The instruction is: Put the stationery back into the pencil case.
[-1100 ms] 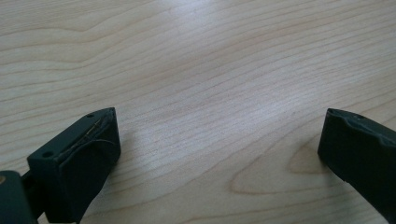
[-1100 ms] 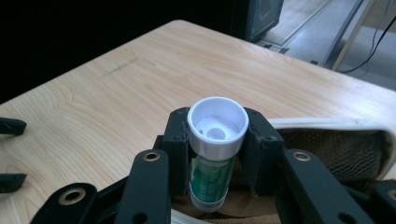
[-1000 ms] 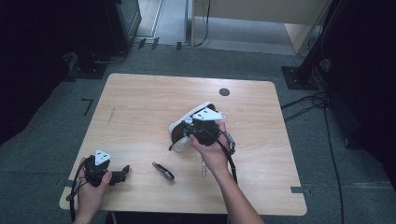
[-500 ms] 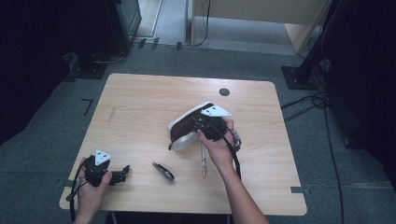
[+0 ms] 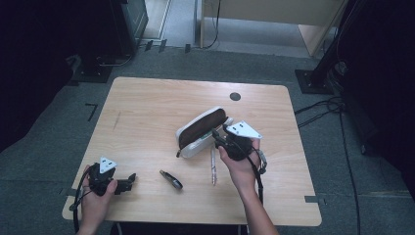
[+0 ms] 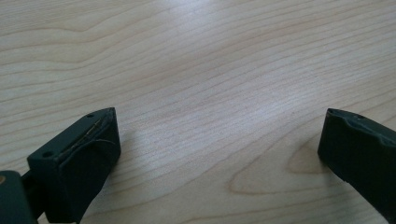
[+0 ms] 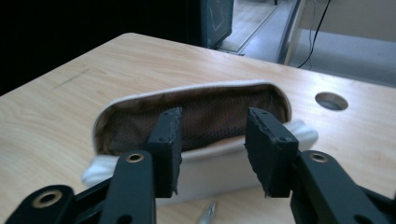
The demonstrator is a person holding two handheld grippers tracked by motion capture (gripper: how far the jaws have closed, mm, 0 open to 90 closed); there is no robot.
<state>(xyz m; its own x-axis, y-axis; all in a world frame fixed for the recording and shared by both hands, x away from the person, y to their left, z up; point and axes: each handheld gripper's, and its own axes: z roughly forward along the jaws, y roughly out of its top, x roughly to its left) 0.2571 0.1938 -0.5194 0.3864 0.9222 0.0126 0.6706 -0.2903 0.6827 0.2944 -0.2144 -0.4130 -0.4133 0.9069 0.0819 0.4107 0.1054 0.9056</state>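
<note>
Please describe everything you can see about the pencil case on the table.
The pencil case is a long soft pouch, white outside, with a brown mesh-looking lining. It lies on its side near the middle of the wooden table, its mouth unzipped and gaping wide. No contents are visible inside. The right gripper hangs just before its near wall, fingers apart, gripping nothing. A pen lies close beside it.

pencil case (image 5: 201, 131) mid-table, pen (image 5: 213, 164) beside, far side free

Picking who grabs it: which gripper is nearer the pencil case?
Right. The right gripper sits at the pencil case; the left gripper waits far off at the table's near-left corner.
</note>
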